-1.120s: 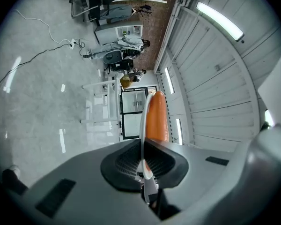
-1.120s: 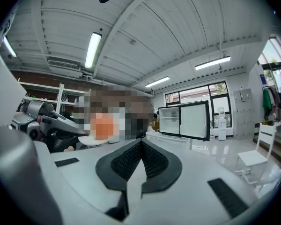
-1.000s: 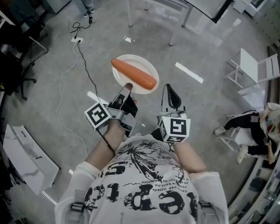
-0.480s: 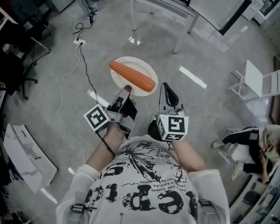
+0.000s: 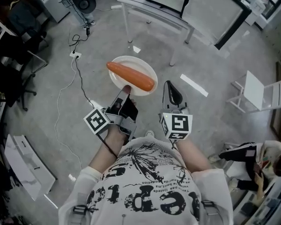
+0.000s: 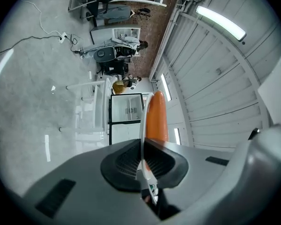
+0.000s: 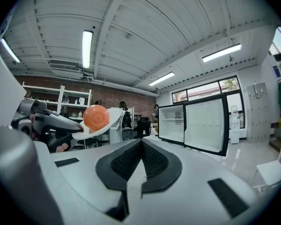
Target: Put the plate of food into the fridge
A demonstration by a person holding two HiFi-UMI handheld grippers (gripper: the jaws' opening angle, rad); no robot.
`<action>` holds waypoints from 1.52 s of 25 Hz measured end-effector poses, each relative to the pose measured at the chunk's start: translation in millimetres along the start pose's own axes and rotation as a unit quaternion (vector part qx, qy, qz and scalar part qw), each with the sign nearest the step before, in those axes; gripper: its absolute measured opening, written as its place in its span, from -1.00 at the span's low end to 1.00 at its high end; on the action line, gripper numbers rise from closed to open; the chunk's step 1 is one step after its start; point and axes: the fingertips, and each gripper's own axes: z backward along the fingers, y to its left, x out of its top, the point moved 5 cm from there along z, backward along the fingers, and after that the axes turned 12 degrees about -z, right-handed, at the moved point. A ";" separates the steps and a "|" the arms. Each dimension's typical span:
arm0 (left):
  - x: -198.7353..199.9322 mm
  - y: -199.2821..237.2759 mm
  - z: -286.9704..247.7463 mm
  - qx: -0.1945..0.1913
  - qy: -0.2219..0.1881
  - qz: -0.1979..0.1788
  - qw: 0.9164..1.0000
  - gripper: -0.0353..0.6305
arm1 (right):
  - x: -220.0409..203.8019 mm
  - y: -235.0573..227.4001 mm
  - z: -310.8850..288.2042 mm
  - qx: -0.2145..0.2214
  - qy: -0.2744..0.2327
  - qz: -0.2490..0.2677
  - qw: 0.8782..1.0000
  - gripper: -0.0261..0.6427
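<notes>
Overhead, my left tongs point(image 5: 124, 92) pinch the rim of one plate point(image 5: 139, 63) carrying one carrot point(image 5: 131, 76); my right tongs point(image 5: 172, 93) are closed and empty. Left gripper view: the rim is clamped edge-on. Right gripper view: one fridge point(image 7: 196, 123) stands open, with the plate well left of it. I'd carry the plate level so the carrot can't roll.
</notes>
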 end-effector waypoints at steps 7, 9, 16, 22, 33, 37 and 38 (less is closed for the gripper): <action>5.7 15.0 -69.2 0.001 0.018 0.002 1.000 -0.82 | 8.2 -45.1 -47.8 -0.008 0.005 -0.004 1.000 -0.92; 13.1 23.7 -85.2 0.001 0.025 0.002 1.000 -0.82 | 6.6 -52.1 -64.5 -0.014 0.008 -0.005 1.000 -0.92; 76.9 53.8 -161.8 -0.011 0.058 -0.015 0.998 -0.82 | 14.7 -60.7 -151.8 -0.050 0.002 -0.003 0.999 -0.92; 158.1 76.0 -234.6 -0.035 0.096 -0.025 0.994 -0.83 | 31.5 -55.0 -248.1 -0.097 -0.013 -0.010 0.995 -0.92; 264.2 125.8 -314.8 -0.043 0.117 -0.015 0.992 -0.82 | 42.6 -44.2 -385.3 -0.127 -0.029 -0.013 0.991 -0.92; 287.7 146.4 -335.2 -0.030 0.113 -0.008 0.993 -0.82 | 37.0 -49.0 -424.8 -0.126 -0.015 -0.018 0.992 -0.92; 288.9 149.5 -338.1 -0.028 0.115 -0.007 0.993 -0.82 | 37.2 -50.8 -429.0 -0.125 -0.016 -0.019 0.992 -0.92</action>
